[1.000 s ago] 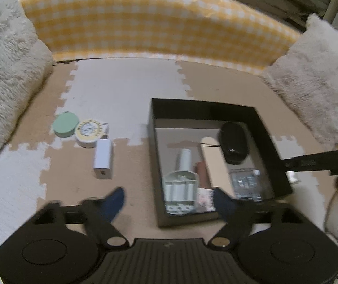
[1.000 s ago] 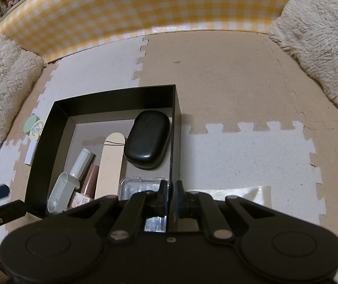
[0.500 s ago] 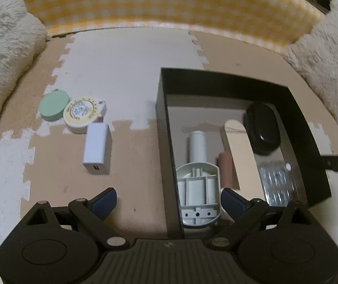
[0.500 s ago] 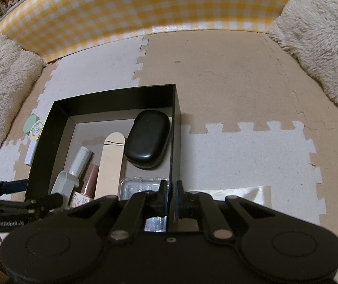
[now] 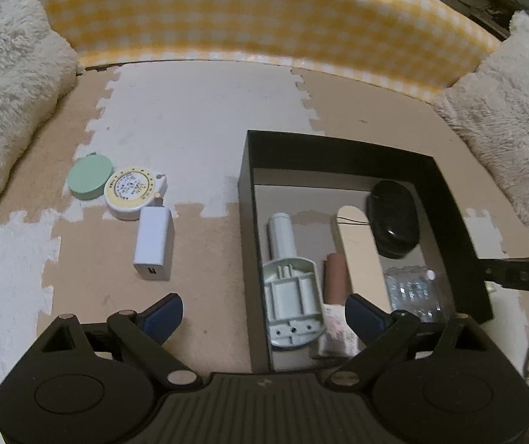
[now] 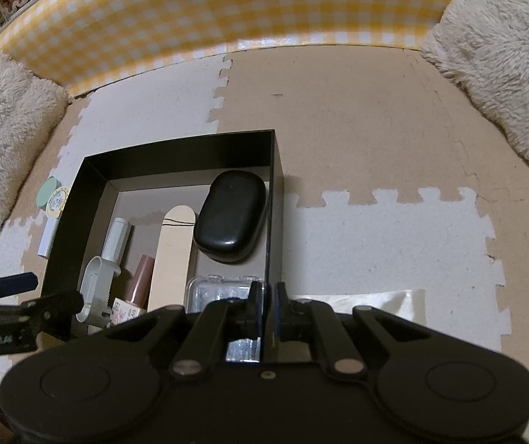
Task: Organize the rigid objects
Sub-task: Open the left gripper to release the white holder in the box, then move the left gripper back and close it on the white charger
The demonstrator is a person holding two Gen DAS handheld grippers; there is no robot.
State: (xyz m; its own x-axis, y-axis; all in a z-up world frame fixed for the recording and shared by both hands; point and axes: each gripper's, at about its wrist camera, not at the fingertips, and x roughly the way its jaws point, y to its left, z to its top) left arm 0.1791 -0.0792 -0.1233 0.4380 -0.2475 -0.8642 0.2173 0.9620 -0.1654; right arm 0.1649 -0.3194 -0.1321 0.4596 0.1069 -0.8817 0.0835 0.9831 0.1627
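Foam puzzle mats (image 5: 197,118) in tan and white cover the floor, backed by a yellow checked wall (image 5: 257,26) with fluffy cushions (image 5: 9,85) at either side. On the mats sits a black box (image 5: 247,244), open at the top.

Only the left wrist view shows clearly what lies outside the box: a white charger (image 5: 152,243), a round tape measure (image 5: 131,193) touching its far end, and a green disc (image 5: 90,178) just beside that. From the right wrist view these are mere slivers past the box's left wall. That view alone shows a shiny sheet (image 6: 375,301) on the mat to the right of the box.

Inside the box lie a grey plug (image 5: 291,288), a brown bottle (image 5: 335,277), a beige strip (image 5: 357,249), a black case (image 5: 394,218) and a clear case (image 5: 412,290).

The left gripper (image 5: 264,314) is spread wide with nothing between its blue pads (image 5: 162,314); it straddles the box's left wall, one pad over the mat, the other over the bottle's label end. The charger lies just ahead of the outer pad, apart from it.

The right gripper (image 6: 264,305) is clenched on the box's right wall at its near corner, the clear case just beside its left finger.
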